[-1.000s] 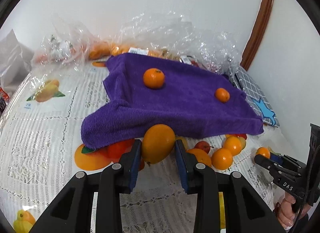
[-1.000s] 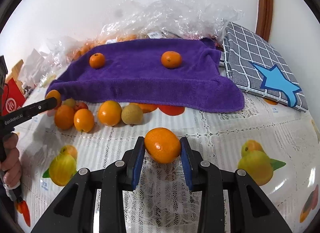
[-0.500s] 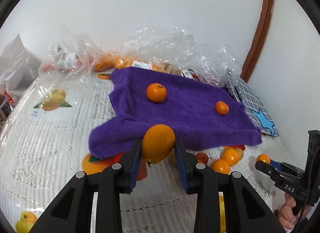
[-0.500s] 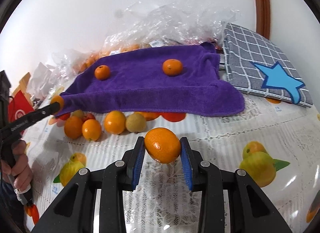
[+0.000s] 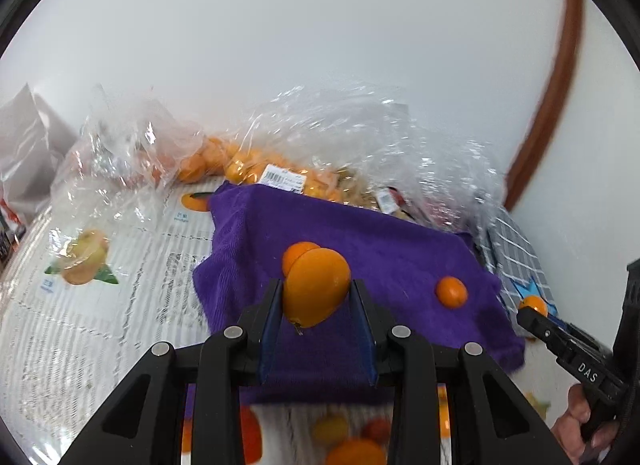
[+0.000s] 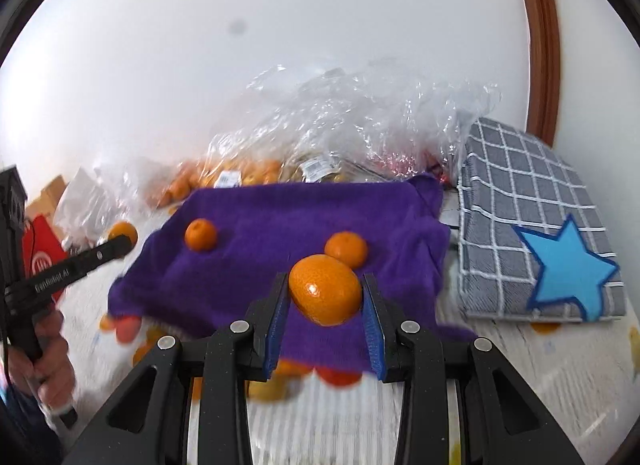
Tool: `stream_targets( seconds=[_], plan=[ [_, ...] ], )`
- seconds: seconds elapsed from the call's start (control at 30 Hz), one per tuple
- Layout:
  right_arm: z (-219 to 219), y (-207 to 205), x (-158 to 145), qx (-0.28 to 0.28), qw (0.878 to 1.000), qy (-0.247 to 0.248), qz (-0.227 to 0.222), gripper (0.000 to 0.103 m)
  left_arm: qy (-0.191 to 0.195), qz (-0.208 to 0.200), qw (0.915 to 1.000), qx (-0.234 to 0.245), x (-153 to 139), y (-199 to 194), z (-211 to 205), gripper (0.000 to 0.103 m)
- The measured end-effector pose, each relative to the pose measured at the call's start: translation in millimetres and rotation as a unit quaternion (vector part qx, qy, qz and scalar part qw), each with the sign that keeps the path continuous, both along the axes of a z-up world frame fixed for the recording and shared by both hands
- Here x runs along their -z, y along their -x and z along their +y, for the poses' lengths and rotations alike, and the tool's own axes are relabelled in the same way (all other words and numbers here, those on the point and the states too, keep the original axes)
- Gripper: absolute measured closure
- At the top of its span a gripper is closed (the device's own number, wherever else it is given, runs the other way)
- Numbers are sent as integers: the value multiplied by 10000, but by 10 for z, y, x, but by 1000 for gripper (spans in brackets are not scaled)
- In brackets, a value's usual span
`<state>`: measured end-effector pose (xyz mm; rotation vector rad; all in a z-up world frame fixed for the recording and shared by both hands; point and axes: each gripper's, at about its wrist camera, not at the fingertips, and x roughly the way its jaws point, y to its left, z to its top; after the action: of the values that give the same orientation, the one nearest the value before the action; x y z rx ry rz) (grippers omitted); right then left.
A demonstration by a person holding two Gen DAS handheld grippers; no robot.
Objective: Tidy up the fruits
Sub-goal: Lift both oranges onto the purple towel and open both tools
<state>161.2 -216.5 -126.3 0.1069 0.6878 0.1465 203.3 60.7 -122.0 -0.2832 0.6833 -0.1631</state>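
Two hand-held grippers [image 5: 316, 305] [image 6: 325, 297] each clamping glossy oval oranges [image 5: 316, 285] [image 6: 325, 290], fuzzy purple towel [image 5: 400, 261]

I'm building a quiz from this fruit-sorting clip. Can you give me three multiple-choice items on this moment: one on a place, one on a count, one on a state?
1. Where does the grey checked cloth with the blue star lie in the right wrist view?
A. Right of the purple towel
B. On top of the purple towel
C. Left of the purple towel

2. How many oranges rest on the purple towel?
A. None
B. Two
C. Five

3. What is the state of the right gripper?
A. Open and empty
B. Shut on an orange
C. Shut on the towel

Answers:
1 A: the grey checked cloth sits beside the right edge of the purple towel.
2 B: one orange and a second lie on it.
3 B: the right gripper has its blue pads against the held orange.
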Motion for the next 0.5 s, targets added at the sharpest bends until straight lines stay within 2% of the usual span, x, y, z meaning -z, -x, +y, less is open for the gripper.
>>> stream_targets(
  seconds=[0.13,0.23,0.37,0.5],
  plan=[
    [-62,-351,125,66,9997,-143,210,68,-200,123,9996,-155,123,-187,-66,71],
    [-59,-490,281,94,9990,-195,394,68,-135,186,9996,-132,246,-240,-61,71],
    [-49,-523,448,69,9983,-61,574,68,-106,325,9994,21,376,-292,-95,71],
    [-4,-556,555,41,9975,-10,700,68,-301,277,9991,83,393,-272,-165,71]
  ],
)
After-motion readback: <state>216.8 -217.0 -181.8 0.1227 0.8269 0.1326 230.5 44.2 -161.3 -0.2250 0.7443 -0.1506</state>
